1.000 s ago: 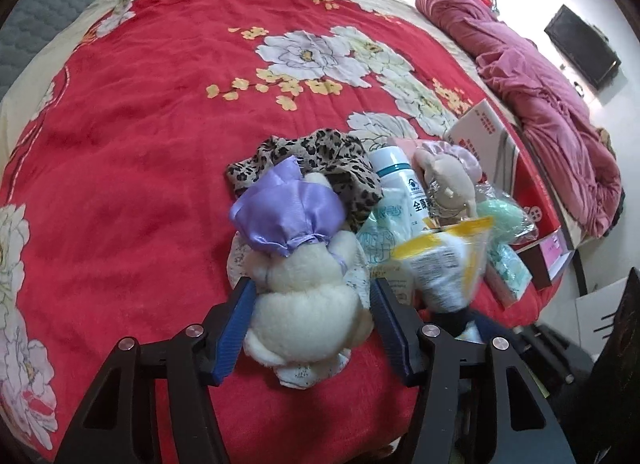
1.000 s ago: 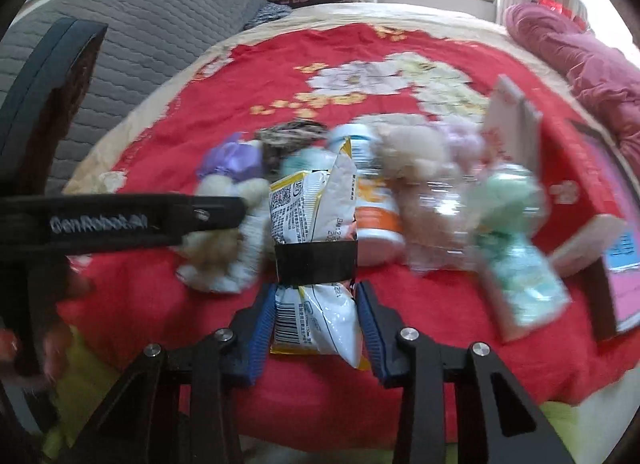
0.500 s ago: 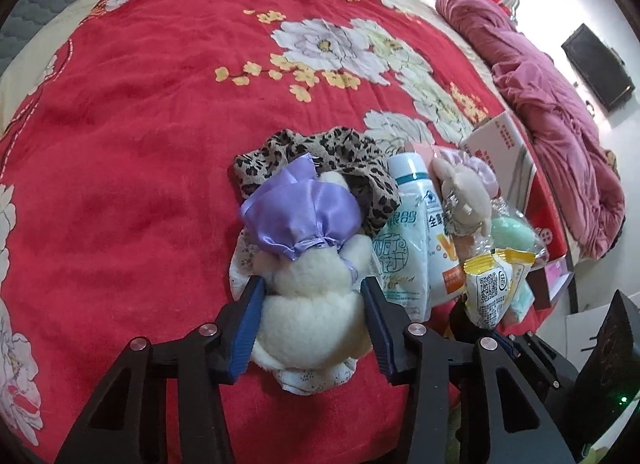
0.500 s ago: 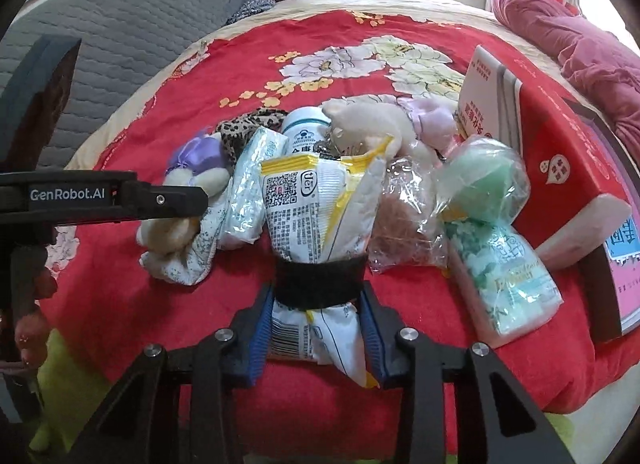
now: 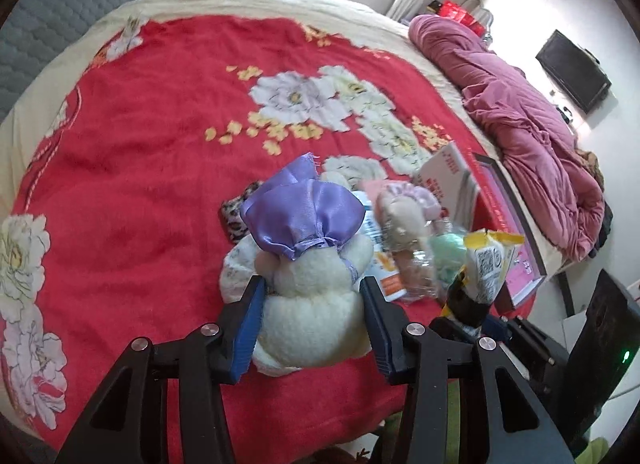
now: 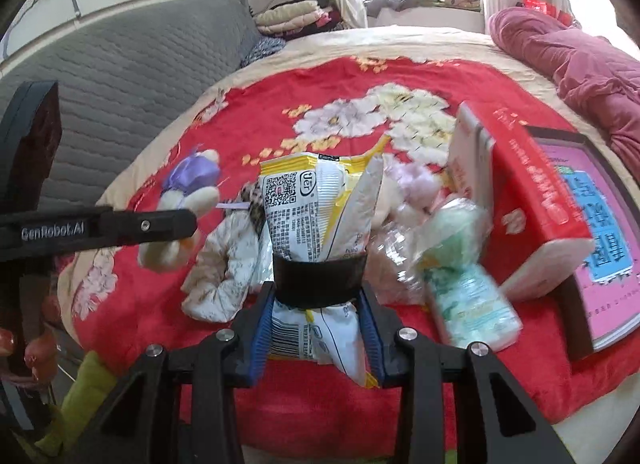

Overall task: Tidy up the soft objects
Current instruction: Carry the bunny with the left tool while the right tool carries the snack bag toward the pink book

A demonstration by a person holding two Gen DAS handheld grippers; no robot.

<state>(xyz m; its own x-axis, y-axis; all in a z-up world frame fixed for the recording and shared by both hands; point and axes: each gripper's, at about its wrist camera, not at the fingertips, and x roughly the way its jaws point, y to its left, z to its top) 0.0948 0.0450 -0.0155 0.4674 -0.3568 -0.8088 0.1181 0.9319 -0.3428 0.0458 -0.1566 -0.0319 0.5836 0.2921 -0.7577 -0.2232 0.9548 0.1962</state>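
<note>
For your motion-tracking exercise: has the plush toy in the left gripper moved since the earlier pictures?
Yes. The plush toy has been lifted off the red blanket; it now hides most of the leopard-print cloth it lay in front of.

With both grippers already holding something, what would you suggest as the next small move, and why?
Probably carry the plush toy in the left gripper toward the bare red blanket on the left: it is clamped and lifted, while the right gripper holds the snack packet apart.

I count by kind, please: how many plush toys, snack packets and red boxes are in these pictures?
Plush toys: 2 (cream plush toy, beige plush toy)
Snack packet: 1
Red box: 1
Total: 4
</note>
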